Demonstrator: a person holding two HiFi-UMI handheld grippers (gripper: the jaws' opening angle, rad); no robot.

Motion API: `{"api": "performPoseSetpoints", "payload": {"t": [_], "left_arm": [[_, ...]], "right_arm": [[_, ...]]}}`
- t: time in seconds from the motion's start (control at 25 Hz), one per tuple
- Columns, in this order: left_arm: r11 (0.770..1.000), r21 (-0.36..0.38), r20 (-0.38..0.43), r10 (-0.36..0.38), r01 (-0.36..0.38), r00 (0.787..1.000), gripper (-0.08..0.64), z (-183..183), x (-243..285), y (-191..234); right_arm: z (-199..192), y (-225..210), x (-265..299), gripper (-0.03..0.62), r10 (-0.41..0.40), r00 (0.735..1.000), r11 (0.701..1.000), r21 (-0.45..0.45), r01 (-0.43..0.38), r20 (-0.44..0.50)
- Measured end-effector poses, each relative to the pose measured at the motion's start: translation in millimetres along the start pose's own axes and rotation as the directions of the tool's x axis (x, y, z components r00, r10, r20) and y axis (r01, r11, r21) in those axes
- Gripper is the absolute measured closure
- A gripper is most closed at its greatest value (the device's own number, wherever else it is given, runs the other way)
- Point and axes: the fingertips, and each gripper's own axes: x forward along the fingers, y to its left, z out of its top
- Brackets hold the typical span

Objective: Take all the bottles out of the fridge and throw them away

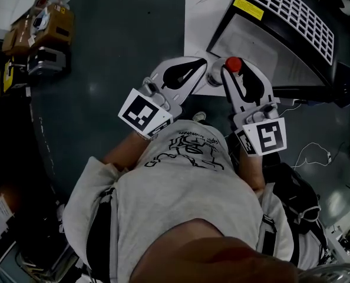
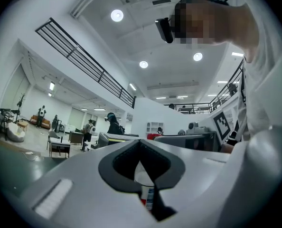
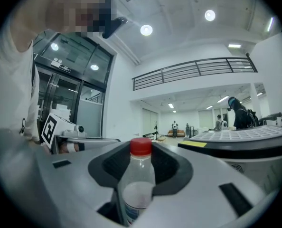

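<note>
Between the jaws of the right claw (image 3: 140, 152): one clear bottle (image 3: 139, 177), red cap, upright, clamped. Between the jaws of the left claw (image 2: 142, 151): a second bottle (image 2: 148, 197), red-and-blue label, likewise clamped. Both claws side by side before the person's chest (image 1: 187, 170), near a white-grilled black unit (image 1: 284, 13).

You're holding left gripper (image 1: 203, 74) and right gripper (image 1: 229, 75) side by side before chest, tips nearly touching, both pointing roughly level. Left jaws clamping on labelled bottle (image 2: 148, 197). Right jaws partly spread, gripping upright red-capped bottle (image 3: 140, 172). Left forearm (image 1: 123, 152) and right forearm (image 1: 253, 165) tucking in, elbows bent.
</note>
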Motion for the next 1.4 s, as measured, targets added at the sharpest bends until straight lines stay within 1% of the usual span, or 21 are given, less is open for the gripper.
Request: {"api": "performPoseSetpoints", "payload": {"t": [0.32, 0.64, 1.0, 1.4], "left_arm": [[0.999, 0.001, 0.007, 0.038, -0.038, 0.999, 0.551, 13, -42, 34], [0.997, -0.002, 0.013, 0.073, -0.073, 0.997, 0.551, 19, -78, 63], [0.992, -0.004, 0.018, 0.123, -0.123, 0.992, 0.551, 22, -122, 99], [0.986, -0.008, 0.017, 0.167, -0.167, 0.986, 0.551, 20, -159, 128]], "right_arm": [[4, 38, 40, 0.453, 0.042, 0.999, 0.999, 0.002, -0.042, 0.002], [5, 70, 74, 0.453, 0.077, 0.997, 0.997, -0.007, -0.077, -0.002], [2, 109, 114, 0.453, 0.120, 0.993, 0.993, -0.007, -0.120, -0.010], [-3, 140, 147, 0.453, 0.156, 0.988, 0.988, -0.011, -0.156, -0.015]]}}
